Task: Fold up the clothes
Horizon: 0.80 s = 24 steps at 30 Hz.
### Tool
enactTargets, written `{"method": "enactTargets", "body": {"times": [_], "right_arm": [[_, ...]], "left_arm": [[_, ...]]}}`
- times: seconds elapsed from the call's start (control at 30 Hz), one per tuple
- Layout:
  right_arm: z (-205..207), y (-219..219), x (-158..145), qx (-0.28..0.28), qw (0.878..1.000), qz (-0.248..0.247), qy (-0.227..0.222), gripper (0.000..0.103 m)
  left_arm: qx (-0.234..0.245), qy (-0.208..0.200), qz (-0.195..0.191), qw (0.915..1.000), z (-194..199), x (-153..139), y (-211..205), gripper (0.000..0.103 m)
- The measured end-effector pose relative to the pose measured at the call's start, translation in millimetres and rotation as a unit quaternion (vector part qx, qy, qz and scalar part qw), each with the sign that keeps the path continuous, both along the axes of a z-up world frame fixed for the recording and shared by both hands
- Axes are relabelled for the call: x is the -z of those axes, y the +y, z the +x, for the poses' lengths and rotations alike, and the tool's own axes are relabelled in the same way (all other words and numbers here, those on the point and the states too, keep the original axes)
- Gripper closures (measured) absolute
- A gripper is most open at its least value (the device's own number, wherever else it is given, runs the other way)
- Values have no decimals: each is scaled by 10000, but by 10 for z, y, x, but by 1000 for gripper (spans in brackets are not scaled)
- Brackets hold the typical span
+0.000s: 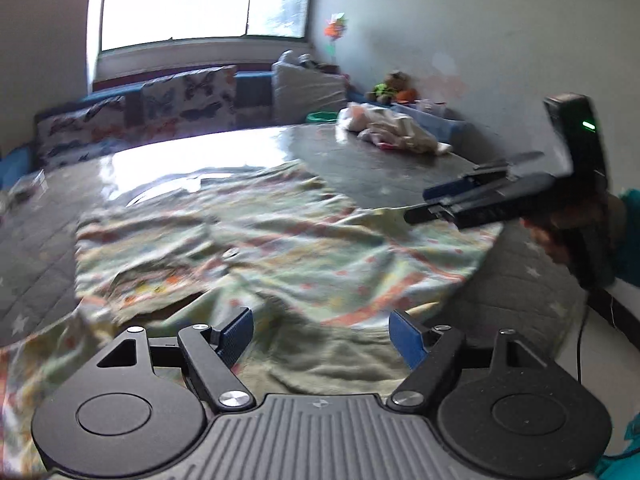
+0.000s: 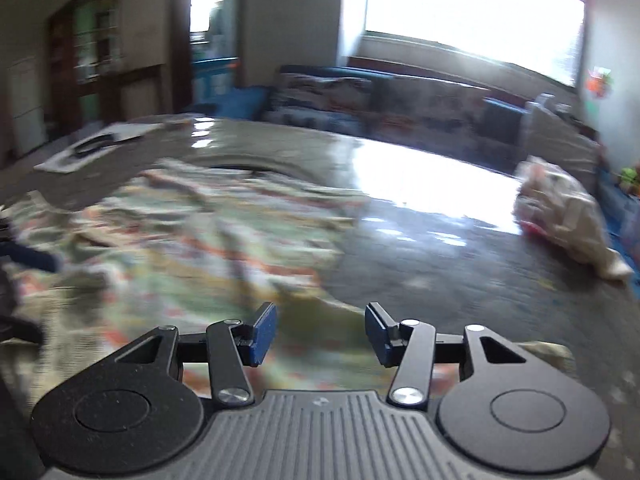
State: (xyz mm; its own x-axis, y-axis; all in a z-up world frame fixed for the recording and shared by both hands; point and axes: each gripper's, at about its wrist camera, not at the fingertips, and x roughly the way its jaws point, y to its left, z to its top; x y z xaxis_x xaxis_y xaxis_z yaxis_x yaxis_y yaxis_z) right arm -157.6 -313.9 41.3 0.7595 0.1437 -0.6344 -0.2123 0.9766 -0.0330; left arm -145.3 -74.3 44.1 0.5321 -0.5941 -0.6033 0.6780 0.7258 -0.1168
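Left wrist view: left gripper (image 1: 320, 338) bottom centre, fingers released, nothing between; patterned cloth (image 1: 280, 236) spread ahead across dark table (image 1: 372, 160), long axis left-right. Right gripper (image 1: 424, 206) at right edge, over cloth's right corner.

Right wrist view: right gripper (image 2: 320, 334) fingers released, empty; patterned cloth (image 2: 192, 232) ahead-left.

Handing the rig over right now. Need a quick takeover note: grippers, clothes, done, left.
Left gripper: open, nothing between the pads, over the near edge of the patterned garment.
Right gripper: open, empty, above the same garment's right side.
Garment lies spread and wrinkled on the dark table; no clean fold visible yet.
A heap of other clothes sits at the table's far right corner, whether folded is unclear.
Left: grab the garment's edges, fold it, then deal with the heap.
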Motion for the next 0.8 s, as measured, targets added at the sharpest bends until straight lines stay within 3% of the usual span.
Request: {"method": "enactTargets", "body": {"times": [0.13, 0.23, 0.37, 0.5, 0.63, 0.8], "right_arm": [[-2, 389, 97, -660, 9976, -58, 190, 53], [-53, 535, 190, -948, 9942, -269, 442, 53], [-136, 565, 158, -1061, 9920, -425, 529, 53], [-94, 573, 37, -1055, 9932, -244, 436, 53], [-30, 687, 18, -1171, 9921, -71, 434, 54], [-78, 843, -18, -1547, 9868, -27, 472, 55]], "left_arm": [[3, 248, -53, 9997, 17, 114, 67, 25], [183, 254, -18, 9995, -54, 177, 43, 17], [392, 163, 12, 9991, -128, 180, 34, 16], [407, 8, -207, 9990, -61, 55, 83, 14], [663, 324, -259, 9969, 9, 162, 13, 12], [819, 246, -361, 9957, -111, 159, 72, 9]]}}
